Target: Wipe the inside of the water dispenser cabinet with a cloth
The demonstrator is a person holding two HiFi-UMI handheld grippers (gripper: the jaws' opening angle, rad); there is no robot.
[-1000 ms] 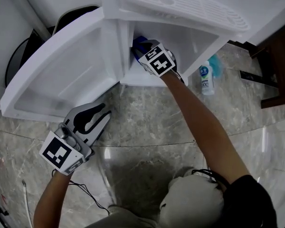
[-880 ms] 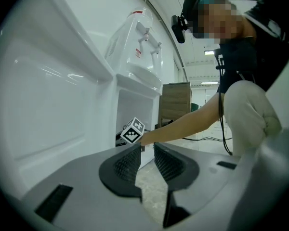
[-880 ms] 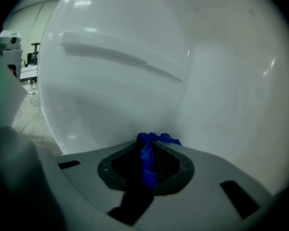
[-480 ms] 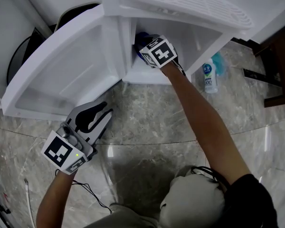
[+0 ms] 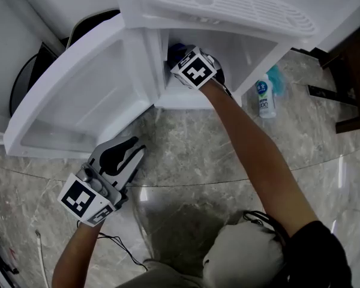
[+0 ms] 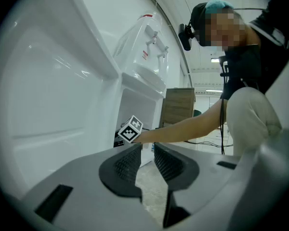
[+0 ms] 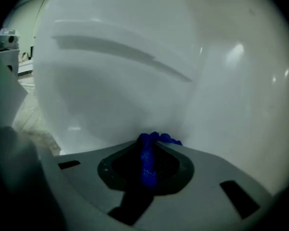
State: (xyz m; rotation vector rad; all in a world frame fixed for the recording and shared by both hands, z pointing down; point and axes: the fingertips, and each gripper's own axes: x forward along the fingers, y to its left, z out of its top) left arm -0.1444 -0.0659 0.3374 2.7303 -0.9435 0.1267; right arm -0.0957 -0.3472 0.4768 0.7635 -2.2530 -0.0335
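I was mid-wipe: my right claw point(image 7: 149, 149) was clenched on the blue cloth point(image 7: 146, 163), inside the cabinet point(image 5: 252, 56) by its left wall. My left claw point(image 6: 145, 154) hung released and empty above the floor point(image 5: 186, 146). Next, I judged, came a pressed sweep toward the far corner

cloth point(image 5: 178, 50) in cabinet point(image 5: 247, 51), door point(image 5: 78, 95) to L, bottle point(image 5: 263, 98) on floor point(image 5: 186, 155) to R

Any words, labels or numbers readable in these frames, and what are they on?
"100": what the label of the small bottle on the floor looks like it reads; its other print is too small.
Red label on the water jug: too small to read.
Nothing else is legible.
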